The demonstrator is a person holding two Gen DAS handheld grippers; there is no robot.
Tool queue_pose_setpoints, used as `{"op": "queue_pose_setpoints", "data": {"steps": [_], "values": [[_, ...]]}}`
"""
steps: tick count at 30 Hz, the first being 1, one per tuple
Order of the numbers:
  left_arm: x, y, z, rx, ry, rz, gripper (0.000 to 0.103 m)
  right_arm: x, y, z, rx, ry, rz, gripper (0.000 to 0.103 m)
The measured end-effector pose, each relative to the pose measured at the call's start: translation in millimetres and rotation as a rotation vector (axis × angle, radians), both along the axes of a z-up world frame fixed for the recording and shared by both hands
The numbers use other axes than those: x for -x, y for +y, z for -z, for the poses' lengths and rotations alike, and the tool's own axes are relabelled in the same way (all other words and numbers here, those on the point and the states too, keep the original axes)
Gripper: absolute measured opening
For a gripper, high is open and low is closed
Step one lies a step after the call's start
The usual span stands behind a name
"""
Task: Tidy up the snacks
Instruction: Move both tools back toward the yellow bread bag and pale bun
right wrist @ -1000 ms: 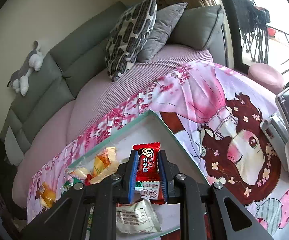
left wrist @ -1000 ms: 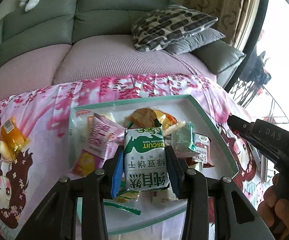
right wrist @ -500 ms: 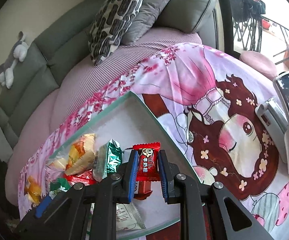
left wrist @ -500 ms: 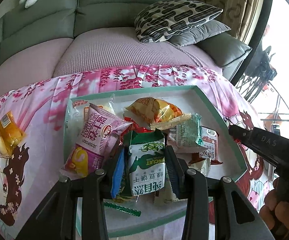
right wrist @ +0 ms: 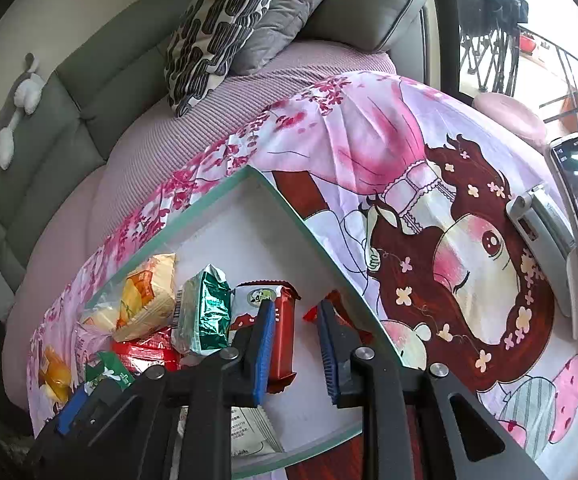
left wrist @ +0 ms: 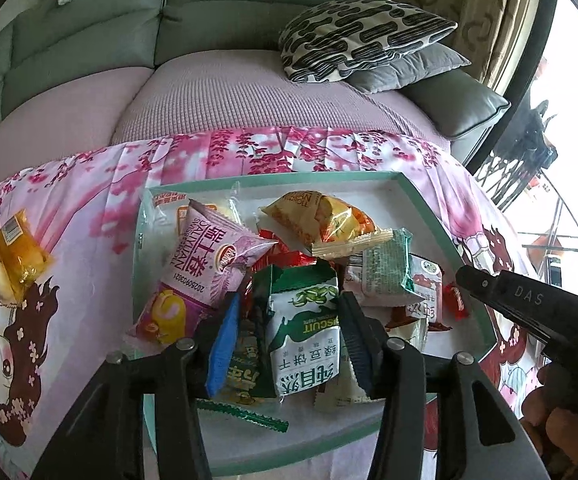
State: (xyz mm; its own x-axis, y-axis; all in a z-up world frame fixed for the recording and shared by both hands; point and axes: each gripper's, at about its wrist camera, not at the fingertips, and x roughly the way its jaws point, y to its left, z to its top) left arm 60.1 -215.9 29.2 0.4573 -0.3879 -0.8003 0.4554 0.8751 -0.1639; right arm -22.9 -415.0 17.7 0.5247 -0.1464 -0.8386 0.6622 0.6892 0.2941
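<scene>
Both my grippers hang low over the tray so the snacks drop in, not onto the cloth. My left gripper has just been opening; the biscuit pack stands loose between its jaws, on the pile. My right gripper has also just been opening, its jaws now apart, and its red candy lies in the tray.

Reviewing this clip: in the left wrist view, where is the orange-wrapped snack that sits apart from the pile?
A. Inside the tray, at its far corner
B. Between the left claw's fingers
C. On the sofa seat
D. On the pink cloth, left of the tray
D: the orange-wrapped snack lies on the pink cloth, outside the rim of the tray that holds the other packets.
</scene>
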Motion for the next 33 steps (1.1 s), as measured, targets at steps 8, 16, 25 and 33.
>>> {"op": "queue_pose_setpoints", "data": {"steps": [8,16,25,33], "values": [[-4,15,-7,0.016,-0.007,-0.05,0.058,-4,8,-8,0.027,0.009,-0.025,0.062],[-12,41,-14,0.045,-0.018,-0.134,0.06,-13,18,-10,0.046,0.015,-0.062,0.078],[-29,86,-10,0.016,-0.036,-0.308,0.079,-24,36,-17,0.079,0.001,-0.113,0.085],[-36,125,-8,-0.07,-0.084,-0.45,0.087,-39,66,-25,0.118,-0.028,-0.197,0.103]]}}
